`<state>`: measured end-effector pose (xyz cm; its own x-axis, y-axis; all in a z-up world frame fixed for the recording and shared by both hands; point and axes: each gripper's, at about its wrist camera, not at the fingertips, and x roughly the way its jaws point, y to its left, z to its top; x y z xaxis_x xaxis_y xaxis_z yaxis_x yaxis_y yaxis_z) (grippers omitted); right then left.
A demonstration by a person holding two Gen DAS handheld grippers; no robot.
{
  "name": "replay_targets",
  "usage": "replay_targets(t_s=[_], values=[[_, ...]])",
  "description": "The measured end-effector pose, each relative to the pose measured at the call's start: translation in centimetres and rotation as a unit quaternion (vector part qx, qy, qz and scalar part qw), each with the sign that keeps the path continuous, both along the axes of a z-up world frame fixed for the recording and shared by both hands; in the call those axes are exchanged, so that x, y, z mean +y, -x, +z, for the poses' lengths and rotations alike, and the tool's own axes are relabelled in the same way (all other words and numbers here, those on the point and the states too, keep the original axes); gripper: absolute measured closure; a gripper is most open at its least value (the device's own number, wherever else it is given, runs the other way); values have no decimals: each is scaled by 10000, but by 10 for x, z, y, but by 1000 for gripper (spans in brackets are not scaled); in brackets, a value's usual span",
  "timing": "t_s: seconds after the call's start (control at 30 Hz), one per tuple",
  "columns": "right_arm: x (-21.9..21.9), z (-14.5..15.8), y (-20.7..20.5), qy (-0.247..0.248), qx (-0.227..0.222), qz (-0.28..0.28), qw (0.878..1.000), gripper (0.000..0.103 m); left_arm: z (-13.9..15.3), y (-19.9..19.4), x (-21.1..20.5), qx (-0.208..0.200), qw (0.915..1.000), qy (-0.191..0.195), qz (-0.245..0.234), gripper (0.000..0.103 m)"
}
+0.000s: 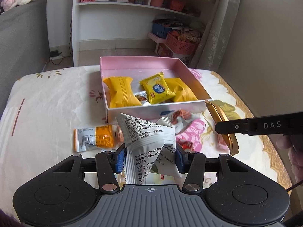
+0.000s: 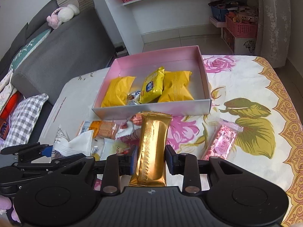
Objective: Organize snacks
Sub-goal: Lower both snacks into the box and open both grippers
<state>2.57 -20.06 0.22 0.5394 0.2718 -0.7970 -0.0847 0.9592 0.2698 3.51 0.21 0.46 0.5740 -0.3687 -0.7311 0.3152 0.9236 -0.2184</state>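
Left tool [image 1: 150, 156] clamped on a white packet [image 1: 149, 141]; right tool [image 2: 151, 159] clamped on a gold bar [image 2: 152, 147] — both snacks held clear of the bench [image 2: 246, 87]. The pink box [image 2: 205, 79], already holding 3 yellow packs and a small sweet, lies straight ahead of both tools, its near wall facing them. The bar's long axis points at the box, in line with the tool. Judged from the 2 views, neither tool is clearly nearer — each needs only a short forward carry over the near wall.

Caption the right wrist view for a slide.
Right gripper grips a gold snack bar before the pink box of yellow packets.
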Motion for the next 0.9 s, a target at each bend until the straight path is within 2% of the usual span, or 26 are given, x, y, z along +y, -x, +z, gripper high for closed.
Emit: replay_targets(t_s=[0.2, 0.4, 0.47, 0.7, 0.9], values=[[-3, 7, -26, -235, -189, -334, 9990, 80, 3, -36, -15, -226, 9992, 85, 328, 55], [-6, 0, -55, 71, -495, -717, 9962, 80, -4, -69, -39, -310, 9976, 242, 574, 55], [-8, -3, -63, 17, -542, -806, 9953, 80, -8, -78, -45, -311, 9970, 279, 649, 55], [-20, -21, -88, -20, -767, -1122, 9907, 80, -25, -100, -62, -309, 9962, 15, 820, 55], [-33, -35, -100, -221, -722, -1286, 9888, 80, -39, -116, -67, -259, 9957, -97, 889, 54]])
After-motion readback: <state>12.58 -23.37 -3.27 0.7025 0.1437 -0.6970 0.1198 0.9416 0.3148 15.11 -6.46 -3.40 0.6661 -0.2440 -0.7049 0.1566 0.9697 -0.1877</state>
